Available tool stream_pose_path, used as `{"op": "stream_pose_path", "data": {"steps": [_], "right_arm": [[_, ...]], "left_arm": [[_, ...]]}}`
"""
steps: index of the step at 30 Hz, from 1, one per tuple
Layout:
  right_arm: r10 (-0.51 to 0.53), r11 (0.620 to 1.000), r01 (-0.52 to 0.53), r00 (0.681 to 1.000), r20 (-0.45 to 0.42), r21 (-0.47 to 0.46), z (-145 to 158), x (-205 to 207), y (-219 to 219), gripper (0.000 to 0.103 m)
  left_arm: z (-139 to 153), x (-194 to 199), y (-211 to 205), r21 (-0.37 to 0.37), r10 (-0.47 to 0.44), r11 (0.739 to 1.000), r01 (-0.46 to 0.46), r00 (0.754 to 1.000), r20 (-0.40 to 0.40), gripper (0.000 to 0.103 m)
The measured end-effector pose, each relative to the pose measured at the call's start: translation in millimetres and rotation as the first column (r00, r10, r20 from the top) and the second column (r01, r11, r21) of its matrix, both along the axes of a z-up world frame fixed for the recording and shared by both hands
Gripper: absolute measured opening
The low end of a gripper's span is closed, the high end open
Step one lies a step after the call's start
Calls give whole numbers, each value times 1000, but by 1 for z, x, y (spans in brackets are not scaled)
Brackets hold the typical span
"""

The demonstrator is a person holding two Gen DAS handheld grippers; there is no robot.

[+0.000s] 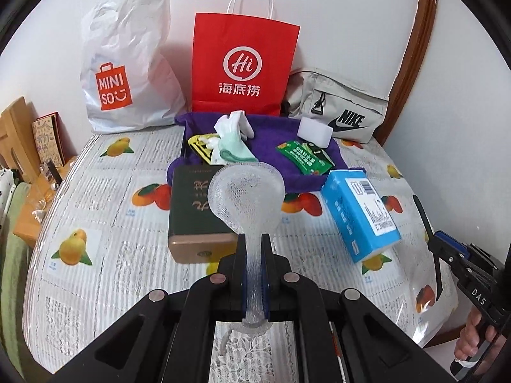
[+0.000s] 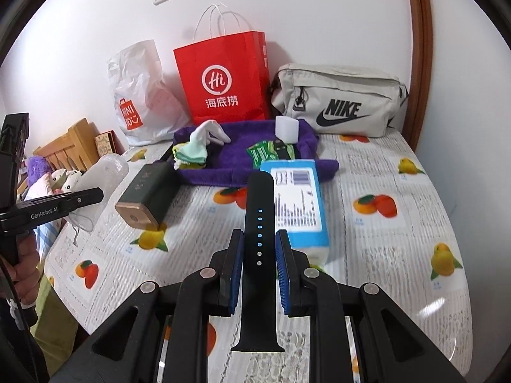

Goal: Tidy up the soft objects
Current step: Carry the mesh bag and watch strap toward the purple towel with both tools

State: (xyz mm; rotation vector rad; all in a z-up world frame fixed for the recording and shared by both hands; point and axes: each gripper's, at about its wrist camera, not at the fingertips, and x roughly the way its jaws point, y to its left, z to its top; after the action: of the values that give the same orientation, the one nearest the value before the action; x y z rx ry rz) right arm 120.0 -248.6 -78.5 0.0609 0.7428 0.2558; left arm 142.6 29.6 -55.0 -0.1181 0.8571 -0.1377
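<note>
My left gripper [image 1: 254, 242] is shut on a translucent white mesh pouch [image 1: 245, 194] and holds it above the table; it also shows in the right wrist view [image 2: 102, 178]. My right gripper [image 2: 258, 239] is shut on a black watch strap [image 2: 259, 223], held upright between the blue pads. The strap also shows at the right edge of the left wrist view [image 1: 428, 236]. A purple towel [image 1: 274, 146] lies at the back with white and mint socks [image 1: 233, 140], a green packet [image 1: 303, 158] and a white block [image 1: 314, 132] on it.
A dark green box [image 1: 194, 210] and a blue tissue pack [image 1: 361, 214] lie on the fruit-print tablecloth [image 1: 95, 191]. A white Miniso bag [image 1: 127, 63], a red paper bag [image 1: 242, 70] and a grey Nike bag [image 1: 338, 111] stand against the wall.
</note>
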Motion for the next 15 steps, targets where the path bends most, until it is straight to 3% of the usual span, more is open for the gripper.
{"op": "stream_pose_path", "data": {"steps": [15], "right_arm": [[29, 1000, -29, 999, 16, 7, 13, 49, 8, 20]], "left_arm": [[14, 39, -6, -12, -16, 1000, 16, 1000, 14, 7]]}}
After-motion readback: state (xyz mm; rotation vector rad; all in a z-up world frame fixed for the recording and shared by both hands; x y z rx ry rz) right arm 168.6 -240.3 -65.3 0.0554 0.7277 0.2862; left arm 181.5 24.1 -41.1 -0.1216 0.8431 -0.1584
